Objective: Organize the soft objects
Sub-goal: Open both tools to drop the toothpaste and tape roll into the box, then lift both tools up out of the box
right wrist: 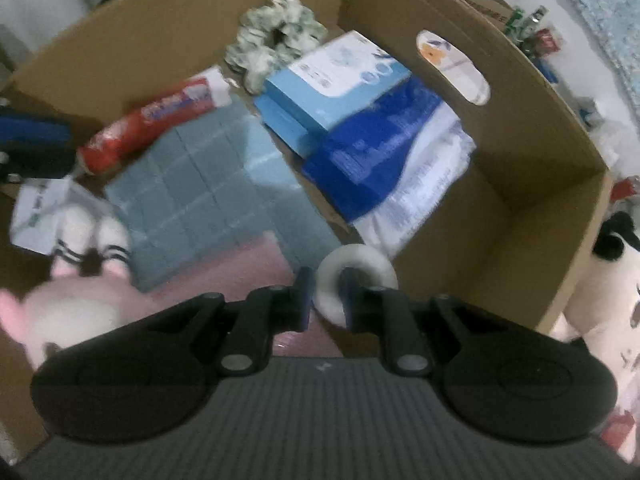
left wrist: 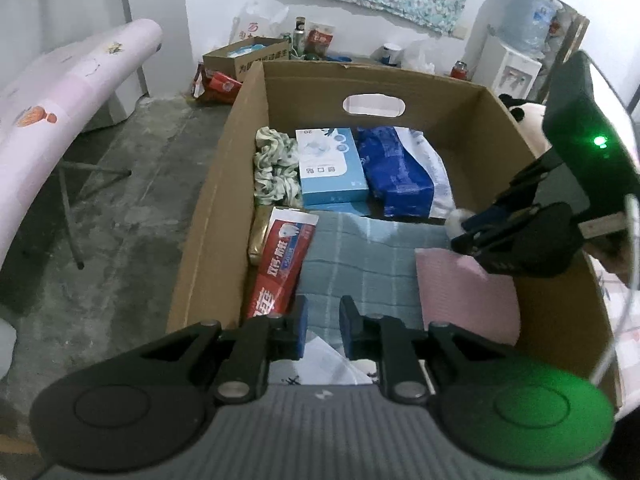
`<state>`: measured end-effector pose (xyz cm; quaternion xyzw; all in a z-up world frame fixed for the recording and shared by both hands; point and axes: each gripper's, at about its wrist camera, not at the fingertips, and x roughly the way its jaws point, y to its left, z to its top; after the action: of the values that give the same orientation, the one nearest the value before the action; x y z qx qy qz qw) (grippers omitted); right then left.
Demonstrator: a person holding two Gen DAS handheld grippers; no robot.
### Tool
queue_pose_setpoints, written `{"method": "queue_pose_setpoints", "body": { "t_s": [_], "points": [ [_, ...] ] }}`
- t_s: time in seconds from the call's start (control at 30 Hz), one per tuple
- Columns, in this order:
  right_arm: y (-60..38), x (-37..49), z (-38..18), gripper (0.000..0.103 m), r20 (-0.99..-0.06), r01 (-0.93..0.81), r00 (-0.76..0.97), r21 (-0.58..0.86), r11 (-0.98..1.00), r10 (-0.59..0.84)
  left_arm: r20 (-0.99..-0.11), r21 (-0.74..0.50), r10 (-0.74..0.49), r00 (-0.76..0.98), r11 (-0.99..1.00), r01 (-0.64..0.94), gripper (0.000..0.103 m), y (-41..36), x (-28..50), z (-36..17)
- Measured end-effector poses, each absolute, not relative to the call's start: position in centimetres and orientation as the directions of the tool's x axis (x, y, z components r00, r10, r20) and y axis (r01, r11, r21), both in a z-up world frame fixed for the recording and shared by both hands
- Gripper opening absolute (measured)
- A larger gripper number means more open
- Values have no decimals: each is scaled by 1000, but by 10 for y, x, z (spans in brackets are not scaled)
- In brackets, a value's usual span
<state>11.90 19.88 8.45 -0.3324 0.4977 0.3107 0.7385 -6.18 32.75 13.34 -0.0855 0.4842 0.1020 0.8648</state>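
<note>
A big cardboard box [left wrist: 224, 200] holds a teal checked cloth [left wrist: 360, 264], a pink cloth [left wrist: 460, 296], a green-white scrunchie [left wrist: 276, 164], a red toothpaste carton [left wrist: 280, 264], a light blue mask box [left wrist: 332, 168] and a blue packet [left wrist: 400, 168]. My left gripper [left wrist: 324, 322] hovers low over the teal cloth, slightly open, with nothing between its fingers. My right gripper [right wrist: 326, 300] is shut on a white ring [right wrist: 372, 260] above the pink cloth [right wrist: 248, 268]. From the left wrist it shows at the box's right side [left wrist: 466, 232]. A pink plush toy [right wrist: 72, 300] lies at the near left.
A panda plush [right wrist: 600, 280] sits outside the box's right wall [right wrist: 520, 140]. On the floor to the left stands a pink-covered table [left wrist: 60, 120]. A smaller carton [left wrist: 248, 56], cans and a water dispenser [left wrist: 512, 68] line the back wall.
</note>
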Motion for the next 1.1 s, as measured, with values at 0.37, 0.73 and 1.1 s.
{"method": "queue_pose_setpoints", "body": {
  "t_s": [0.37,0.73,1.1],
  "points": [
    [190,119,97,52,-929,-797,353,-234,557,115,-850,-86,51,524,968,-234,18,316,-64,140],
    [101,83,166,52,-813,-739,441,-87,669,381,-913,-217,-146,382,965,-150,32,304,32,98],
    [44,69,166,52,-792,-712,407,37,702,455,-947,-132,-97,305,987,-96,3,265,30,84]
  ]
}}
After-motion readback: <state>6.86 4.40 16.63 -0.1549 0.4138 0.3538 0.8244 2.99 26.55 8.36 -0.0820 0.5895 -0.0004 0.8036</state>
